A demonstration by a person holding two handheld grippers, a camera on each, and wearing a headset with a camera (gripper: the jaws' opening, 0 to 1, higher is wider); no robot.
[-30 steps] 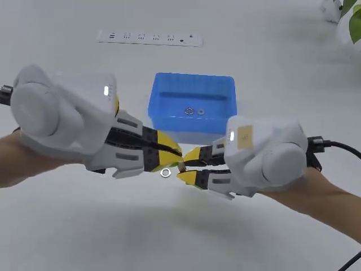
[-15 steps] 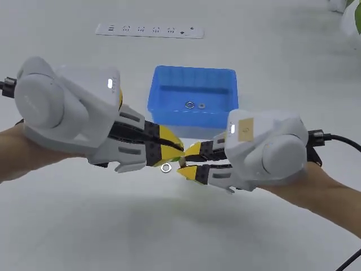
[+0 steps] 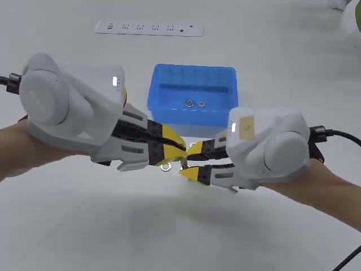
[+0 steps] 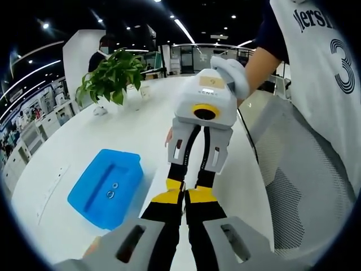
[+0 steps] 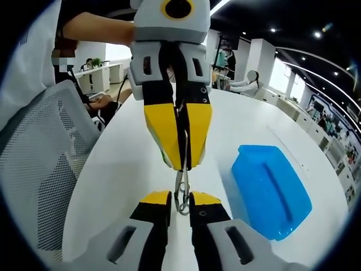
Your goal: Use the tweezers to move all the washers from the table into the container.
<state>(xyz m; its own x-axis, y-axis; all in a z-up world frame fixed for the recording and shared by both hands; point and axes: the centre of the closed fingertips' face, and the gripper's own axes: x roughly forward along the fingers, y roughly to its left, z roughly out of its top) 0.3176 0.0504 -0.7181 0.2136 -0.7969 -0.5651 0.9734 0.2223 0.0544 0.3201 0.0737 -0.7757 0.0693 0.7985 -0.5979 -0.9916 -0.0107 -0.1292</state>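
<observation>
A broad white surface [image 3: 67, 226] runs away from the viewer in the head view, with a white power strip [image 3: 148, 28] lying flat toward eleven o'clock. In the left gripper view a leafy potted plant [image 4: 115, 76] stands at ten o'clock before a white column [image 4: 79, 56], under a dark ceiling with strip lights [image 4: 181, 31] — an open office hall. A grey mesh chair [image 4: 293, 186] sits at four o'clock.

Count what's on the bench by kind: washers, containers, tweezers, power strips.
washers: 3
container: 1
tweezers: 1
power strip: 1
Total: 6
</observation>
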